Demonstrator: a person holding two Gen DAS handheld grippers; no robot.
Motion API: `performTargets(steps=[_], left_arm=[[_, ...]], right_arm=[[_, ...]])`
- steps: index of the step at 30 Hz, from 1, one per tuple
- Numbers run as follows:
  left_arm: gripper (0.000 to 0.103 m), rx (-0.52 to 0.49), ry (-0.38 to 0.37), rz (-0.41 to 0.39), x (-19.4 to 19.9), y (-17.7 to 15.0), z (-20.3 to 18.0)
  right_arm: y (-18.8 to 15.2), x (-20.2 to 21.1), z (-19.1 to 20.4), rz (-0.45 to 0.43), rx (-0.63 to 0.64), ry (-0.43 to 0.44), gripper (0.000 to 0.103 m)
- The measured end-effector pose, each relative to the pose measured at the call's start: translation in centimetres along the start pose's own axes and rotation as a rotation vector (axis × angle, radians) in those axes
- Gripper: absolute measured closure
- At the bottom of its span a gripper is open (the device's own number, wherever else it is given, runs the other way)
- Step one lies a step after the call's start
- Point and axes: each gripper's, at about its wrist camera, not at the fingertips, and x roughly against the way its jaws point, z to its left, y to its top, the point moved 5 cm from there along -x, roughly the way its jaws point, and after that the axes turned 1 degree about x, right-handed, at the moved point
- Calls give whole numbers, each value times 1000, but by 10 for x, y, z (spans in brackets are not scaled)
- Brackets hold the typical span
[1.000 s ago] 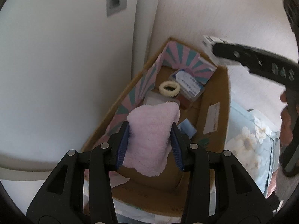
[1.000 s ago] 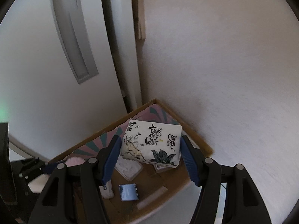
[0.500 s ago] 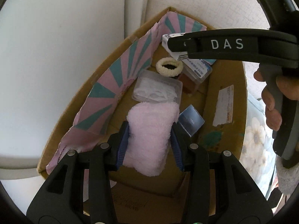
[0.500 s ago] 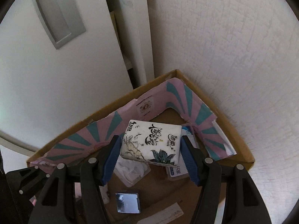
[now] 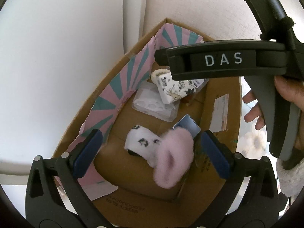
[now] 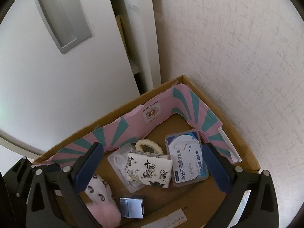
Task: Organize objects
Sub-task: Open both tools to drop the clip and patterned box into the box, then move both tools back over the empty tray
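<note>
A fluffy pink sock (image 5: 173,157) with a white patterned part (image 5: 142,142) drops, blurred, between the widening jaws of my left gripper (image 5: 150,142), touching neither pad. It hangs low over the floor of the cardboard box (image 5: 117,62). My right gripper (image 6: 153,150) is opening too. The white tissue pack (image 6: 150,169) lies below it in the box, free of both pads, resting partly on a clear bag. In the left wrist view the same pack (image 5: 174,91) shows under the right gripper's finger (image 5: 209,64). The pink sock (image 6: 106,210) sits at the box's near left.
The box also holds a clear plastic bag (image 5: 153,104), a cream hair tie (image 6: 148,146), a blue-and-white floss case (image 6: 188,161) and a small blue box (image 6: 131,207). Pink-and-teal paper (image 6: 178,102) lines its walls. A white door (image 6: 57,76) and textured wall (image 6: 237,57) stand behind.
Both grippers came down over the box and opened. The pink sock left the left jaws and falls; the tissue pack left the right jaws and now lies on the clear bag.
</note>
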Motion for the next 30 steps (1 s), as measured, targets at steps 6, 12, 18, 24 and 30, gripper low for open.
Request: performTargets(steps=[6, 12, 18, 24, 30], left_arm=[[0, 13, -16, 1, -2, -9, 1], [0, -9, -21, -29, 10, -5, 1], [0, -65, -45, -109, 48, 22, -6], [0, -143, -82, -189, 94, 37, -23], [0, -211, -132, -251, 135, 39, -37]], right_arm=[[6, 3, -2, -1, -3, -25, 0], [16, 30, 0, -37, -12, -43, 1], [16, 82, -10, -92, -68, -73, 0], [-46, 169, -15, -188, -140, -181, 0], [-76, 255, -20, -269, -279, -304, 0]])
